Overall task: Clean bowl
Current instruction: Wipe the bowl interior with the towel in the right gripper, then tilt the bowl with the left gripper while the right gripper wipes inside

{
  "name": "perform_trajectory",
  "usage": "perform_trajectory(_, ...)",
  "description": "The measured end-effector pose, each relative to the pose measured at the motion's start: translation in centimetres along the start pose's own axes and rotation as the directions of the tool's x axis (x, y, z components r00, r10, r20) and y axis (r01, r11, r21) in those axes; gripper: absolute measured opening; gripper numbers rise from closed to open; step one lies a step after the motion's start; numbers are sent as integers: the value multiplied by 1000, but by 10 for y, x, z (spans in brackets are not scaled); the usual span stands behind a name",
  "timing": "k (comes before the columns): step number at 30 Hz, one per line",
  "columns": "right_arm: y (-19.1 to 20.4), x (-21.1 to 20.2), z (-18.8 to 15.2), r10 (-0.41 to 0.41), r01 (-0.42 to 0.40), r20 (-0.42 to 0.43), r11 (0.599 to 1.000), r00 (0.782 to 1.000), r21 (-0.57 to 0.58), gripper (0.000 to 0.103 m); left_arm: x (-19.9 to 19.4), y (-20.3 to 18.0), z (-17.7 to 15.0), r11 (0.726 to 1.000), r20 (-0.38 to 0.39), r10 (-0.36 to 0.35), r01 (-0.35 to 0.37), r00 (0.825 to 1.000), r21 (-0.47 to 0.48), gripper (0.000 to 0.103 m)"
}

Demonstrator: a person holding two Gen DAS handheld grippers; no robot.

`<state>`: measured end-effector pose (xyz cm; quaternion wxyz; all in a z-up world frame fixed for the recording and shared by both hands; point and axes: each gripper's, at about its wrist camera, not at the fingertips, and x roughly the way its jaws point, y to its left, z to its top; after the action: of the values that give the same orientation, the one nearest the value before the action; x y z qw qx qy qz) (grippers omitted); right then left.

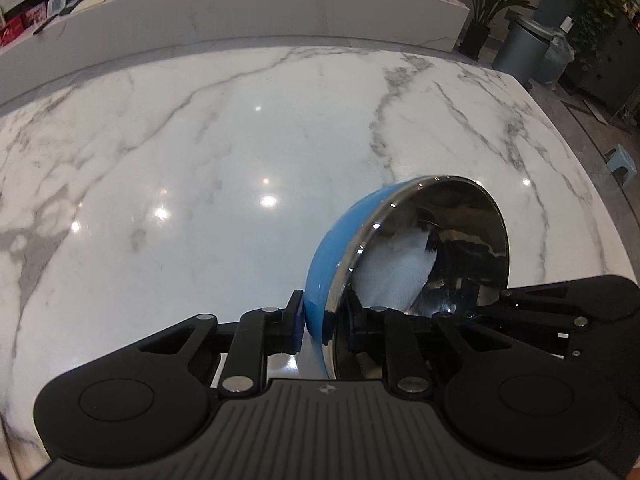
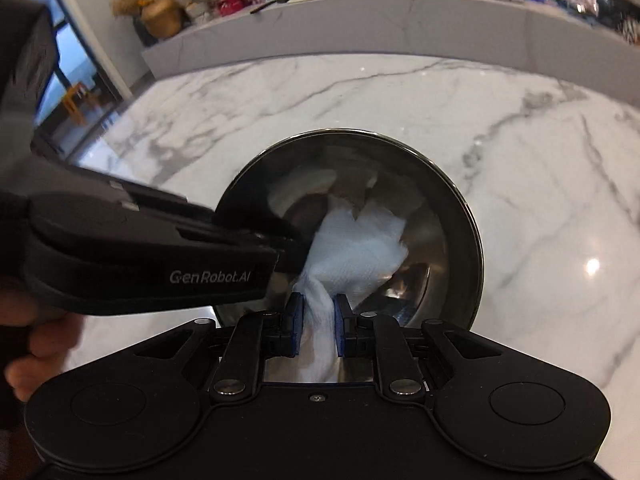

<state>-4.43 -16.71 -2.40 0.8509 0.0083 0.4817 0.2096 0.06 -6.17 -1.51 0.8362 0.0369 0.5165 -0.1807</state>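
Observation:
The bowl (image 1: 336, 248) is blue outside and shiny steel inside. My left gripper (image 1: 323, 320) is shut on its rim and holds it tilted above the marble table, opening facing right. The bowl also shows in the right wrist view (image 2: 448, 216), opening toward the camera. My right gripper (image 2: 317, 330) is shut on a white cloth (image 2: 360, 248) that bunches inside the bowl against the steel. The cloth also shows inside the bowl in the left wrist view (image 1: 396, 276). The left gripper's body (image 2: 168, 256) crosses the left of the right wrist view and grips the bowl's left rim.
A white marble table (image 1: 200, 160) lies under everything. A marble counter (image 1: 240, 12) with boxes and clutter runs behind it. A potted plant (image 1: 484, 4), a grey bin (image 1: 520, 48) and a small blue stool (image 1: 622, 162) stand on the floor to the right.

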Motion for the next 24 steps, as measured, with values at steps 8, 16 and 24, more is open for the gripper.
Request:
perform_trajectory(8,31,7,-12,-280,284,48,937,959,-206,13,1,-3,0,999,10,36,-36,999,35,15)
perform_trajectory(16,33,5,-13,-264,268,46,947,963,-176,13,4,-1,-2,1000,-12,18,-18,1000,10,17)
perform_trajectory(24,27,-11,-22,-242,245,43,958,969,-146,14,11,6,-5,997,-68,-63,59,996,-52,17)
